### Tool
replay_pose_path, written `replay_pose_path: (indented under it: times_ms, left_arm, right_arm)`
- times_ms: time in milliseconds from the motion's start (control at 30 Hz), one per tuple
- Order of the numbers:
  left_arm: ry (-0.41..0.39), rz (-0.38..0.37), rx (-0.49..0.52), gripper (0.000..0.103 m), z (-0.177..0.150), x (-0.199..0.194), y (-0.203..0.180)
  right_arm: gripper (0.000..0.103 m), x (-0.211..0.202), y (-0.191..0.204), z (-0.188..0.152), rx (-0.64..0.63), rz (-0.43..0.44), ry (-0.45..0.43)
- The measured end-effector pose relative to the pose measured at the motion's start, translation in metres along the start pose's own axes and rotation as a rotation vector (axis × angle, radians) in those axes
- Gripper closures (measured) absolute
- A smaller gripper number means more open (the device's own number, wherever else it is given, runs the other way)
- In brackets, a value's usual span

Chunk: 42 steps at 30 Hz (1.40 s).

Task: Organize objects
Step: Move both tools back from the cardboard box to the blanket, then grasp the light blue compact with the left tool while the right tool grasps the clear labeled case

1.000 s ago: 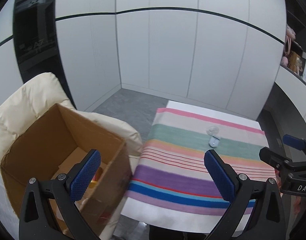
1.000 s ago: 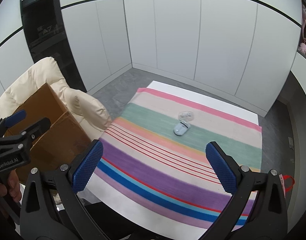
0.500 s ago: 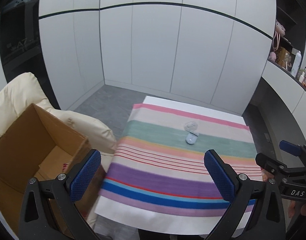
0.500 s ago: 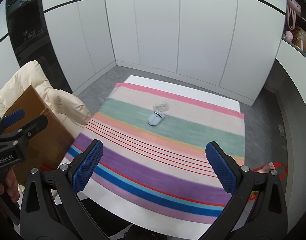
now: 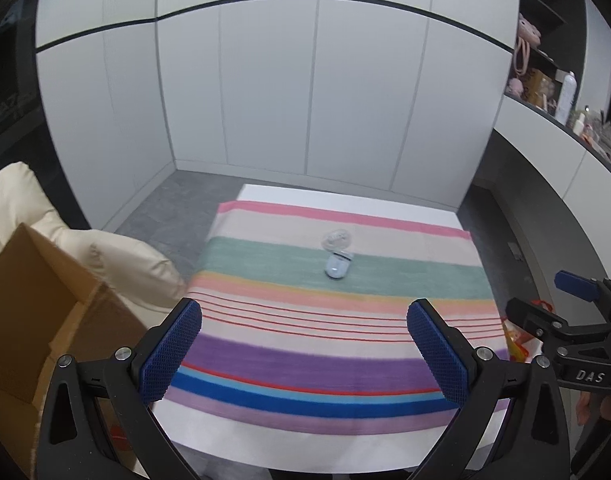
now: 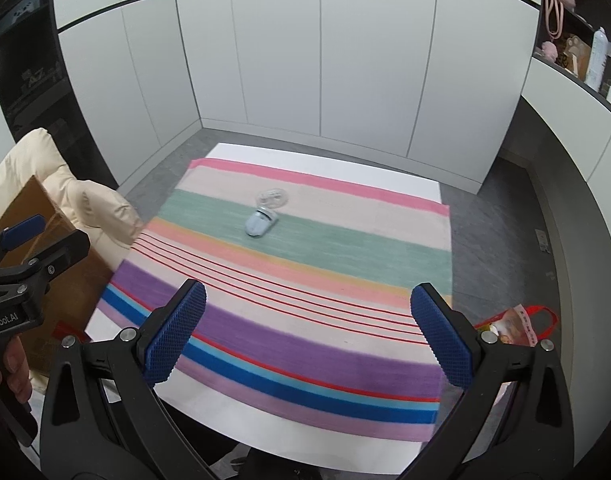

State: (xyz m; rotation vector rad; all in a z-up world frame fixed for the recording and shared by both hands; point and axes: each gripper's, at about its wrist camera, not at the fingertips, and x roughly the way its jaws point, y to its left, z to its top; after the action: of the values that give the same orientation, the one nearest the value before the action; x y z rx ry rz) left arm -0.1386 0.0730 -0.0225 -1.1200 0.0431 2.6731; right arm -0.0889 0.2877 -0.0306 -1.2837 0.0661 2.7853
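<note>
Both tools hang over the near edge of the tabletop with nothing between their blue pads: my left tool is spread wide, and my right tool is just as wide. What I am after, I judge, is the small pale-blue rounded plastic object lying on the green band of the striped multicolour cloth, with a clear, crumpled bit of plastic touching its far end. It sits well ahead of both tools, near the cloth's middle line. Its long axis runs roughly away from me, tilted slightly right at the far end. From the left tool's view it lies almost dead ahead; neither tool is clearly nearer. The open brown cardboard box waits at my left, beside the left tool.
</note>
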Motion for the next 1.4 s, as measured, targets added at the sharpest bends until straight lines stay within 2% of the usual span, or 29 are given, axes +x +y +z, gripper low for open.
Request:
replay_pose_path:
  times_ms: [133, 300, 400, 533, 633, 733, 1000, 1200, 1267, 1400]
  left_arm:
    - [0.030, -0.016, -0.009, 0.000, -0.004, 0.012, -0.010]
    - [0.037, 0.025, 0.039, 0.000, -0.006, 0.037, -0.019]
    - [0.030, 0.004, 0.032, 0.000, -0.003, 0.057, -0.021]
    - [0.070, -0.020, 0.079, 0.003, -0.006, 0.096, -0.032]
    - [0.098, -0.023, 0.082, 0.003, -0.008, 0.123, -0.035]
    - [0.122, -0.032, 0.077, 0.003, -0.009, 0.149, -0.038]
    - [0.159, -0.043, 0.081, 0.006, -0.010, 0.215, -0.046]
    - [0.202, -0.039, 0.035, 0.015, -0.014, 0.269, -0.035]
    - [0.213, -0.042, 0.030, 0.024, -0.013, 0.285, -0.033]
    - [0.182, -0.067, 0.052, 0.028, -0.004, 0.299, -0.037]
  right_arm:
    - [0.000, 0.012, -0.016, -0.006, 0.022, -0.029, 0.009]
    - [0.000, 0.031, -0.027, -0.017, 0.014, -0.053, 0.049]
    - [0.000, 0.046, -0.033, -0.018, 0.010, -0.056, 0.065]
    - [0.000, 0.072, -0.037, -0.015, -0.032, -0.090, 0.061]
    - [0.000, 0.099, -0.044, -0.012, -0.007, -0.101, 0.085]
    - [0.000, 0.127, -0.049, -0.011, 0.015, -0.068, 0.128]
    - [0.001, 0.192, -0.051, -0.002, 0.031, -0.029, 0.108]
    - [0.006, 0.241, -0.057, -0.002, 0.039, -0.013, 0.122]
    - [0.008, 0.256, -0.058, -0.002, 0.035, -0.006, 0.131]
    - [0.010, 0.274, -0.057, 0.000, 0.013, -0.012, 0.128]
